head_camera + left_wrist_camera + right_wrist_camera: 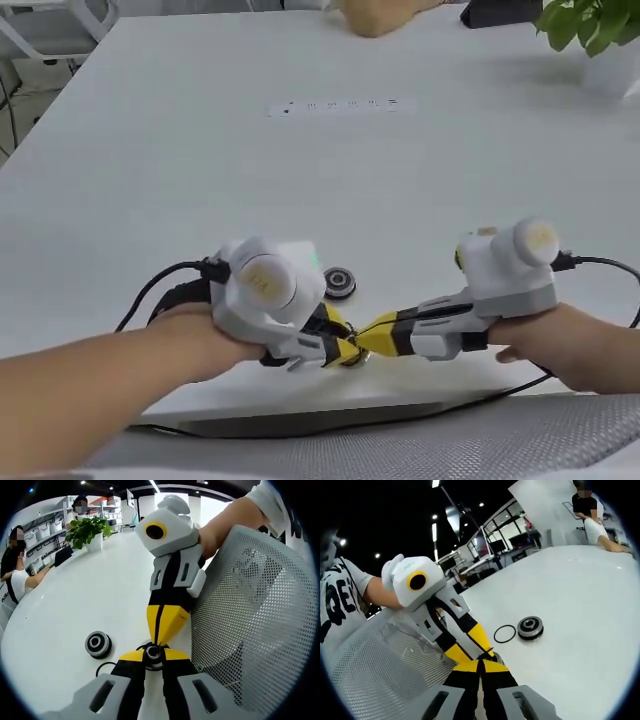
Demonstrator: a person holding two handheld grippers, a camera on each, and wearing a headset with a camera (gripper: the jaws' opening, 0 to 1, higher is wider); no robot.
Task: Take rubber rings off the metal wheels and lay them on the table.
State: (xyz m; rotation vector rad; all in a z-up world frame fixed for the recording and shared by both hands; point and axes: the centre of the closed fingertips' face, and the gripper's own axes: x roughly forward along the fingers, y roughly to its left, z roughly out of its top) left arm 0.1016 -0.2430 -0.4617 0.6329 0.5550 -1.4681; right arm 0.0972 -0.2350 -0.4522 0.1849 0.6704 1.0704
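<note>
Head cam is looking down & fwd from over the near edge of the table (200, 150), mid-range, taking in both grippers tip to tip. Left gripper (338, 350) cam is sitting low over the table, v. close, facing the right gripper (372, 338) head-on across the held wheel (153, 653), w/ the right cam staring back the opp. way. All 3 are sharing the loose wheel (339, 282) & the tips' meeting spot.
</note>
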